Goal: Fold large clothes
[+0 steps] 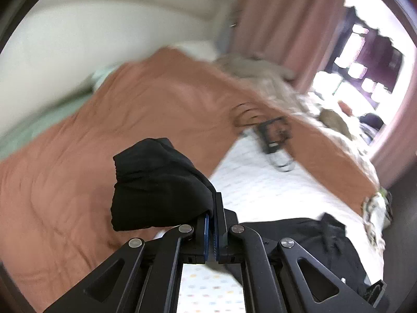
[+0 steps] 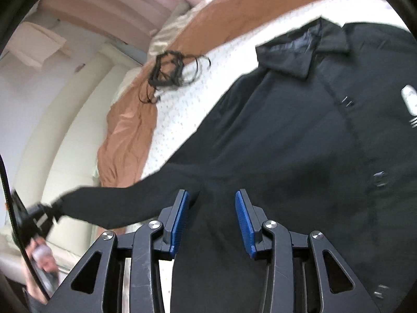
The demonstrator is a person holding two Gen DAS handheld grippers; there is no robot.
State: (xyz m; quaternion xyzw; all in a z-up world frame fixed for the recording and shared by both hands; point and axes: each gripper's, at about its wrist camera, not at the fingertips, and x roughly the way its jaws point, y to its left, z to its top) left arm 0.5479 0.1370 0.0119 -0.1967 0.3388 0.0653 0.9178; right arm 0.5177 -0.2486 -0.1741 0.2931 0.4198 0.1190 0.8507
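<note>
Right wrist view shows you a black jacket [image 2: 299,135] spread front-up on a white dotted sheet [image 2: 182,109], collar [image 2: 302,52] at the far end. Taking the collar as your landmark, the body runs from it down toward the camera, and one sleeve [image 2: 125,203] branches off the near left side, stretched straight out to the left. That sleeve is the long axis to watch: it runs crosswise, left to right, ending at the jacket's side seam.

Your left gripper [image 2: 52,212] holds the far end of that sleeve, seen small and blurred at the left edge. Left wrist view confirms it: the left jaws are closed on a bunch of black cuff [image 1: 156,182], raised above an orange quilt [image 1: 104,135].

Your right gripper [image 2: 211,219] stands partly open over the sleeve's root, blue pads either side of black cloth, not visibly pinching. Judging by this, the left hand is the one placed to carry the sleeve across toward the collar side.
</note>
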